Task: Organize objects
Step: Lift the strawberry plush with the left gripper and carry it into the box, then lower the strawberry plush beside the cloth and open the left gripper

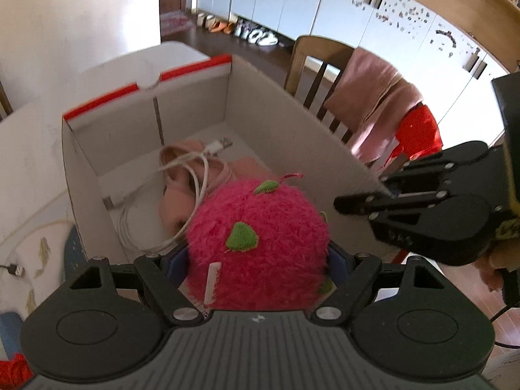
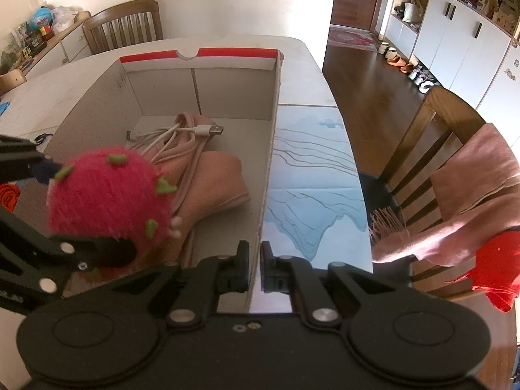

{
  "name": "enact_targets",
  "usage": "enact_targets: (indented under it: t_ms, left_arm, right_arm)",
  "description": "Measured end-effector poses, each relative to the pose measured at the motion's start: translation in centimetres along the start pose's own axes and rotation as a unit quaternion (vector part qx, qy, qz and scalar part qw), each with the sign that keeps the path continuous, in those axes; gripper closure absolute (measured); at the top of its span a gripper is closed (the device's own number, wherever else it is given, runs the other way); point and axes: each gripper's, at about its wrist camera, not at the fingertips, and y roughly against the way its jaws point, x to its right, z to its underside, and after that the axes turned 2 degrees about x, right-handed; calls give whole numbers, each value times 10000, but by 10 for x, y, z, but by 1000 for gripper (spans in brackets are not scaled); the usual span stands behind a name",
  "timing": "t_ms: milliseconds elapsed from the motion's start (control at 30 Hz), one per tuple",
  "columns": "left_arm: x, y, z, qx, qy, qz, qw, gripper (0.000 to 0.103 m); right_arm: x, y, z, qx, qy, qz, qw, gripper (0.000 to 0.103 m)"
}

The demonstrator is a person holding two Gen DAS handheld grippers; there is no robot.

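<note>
This is a lived-in home, a dining area: wooden chairs point(image 2: 432, 149) around a pale table point(image 2: 302, 65), a towel point(image 2: 481, 175) draped over one, shoes point(image 2: 412, 68) lined along white cupboards point(image 2: 455, 42), a rug point(image 2: 349, 37) by the door.

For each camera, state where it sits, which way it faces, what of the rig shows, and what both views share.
Left wrist: sits behind the left gripper, looking down into the cardboard box; its fingers hold the pink plush ball; the right gripper shows at right.
Right wrist: sits behind the right gripper, looking along the box wall its fingers pinch; the left gripper's fingers show at left.
Shared: box, ball, white cable, pink cloth.
</note>
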Motion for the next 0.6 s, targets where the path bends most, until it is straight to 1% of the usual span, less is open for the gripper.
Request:
enact_targets:
  t_ms: [100,400,500,567,600]
  left_arm:
    - [-2,-5,1,-95,64,40,9999,20]
    - [-8,-11,4,-204,174,146,9995,15]
    - [-8,-9,5,-156,161,166,9996,14]
    - [-8,-8,6,-116,192,176,9996,12]
    - [-8,-7,7,-95,214,194,9995,9]
  right_arm:
    - [1,0,0,2,-3,-8,10000,97]
    - [0,0,0,1,0,-10,10000,97]
    - [0,0,0,1,-4,-12,10000,97]
    - [0,0,0,1,1,-17,10000,97]
    - [0,0,0,1,-1,-17,10000,97]
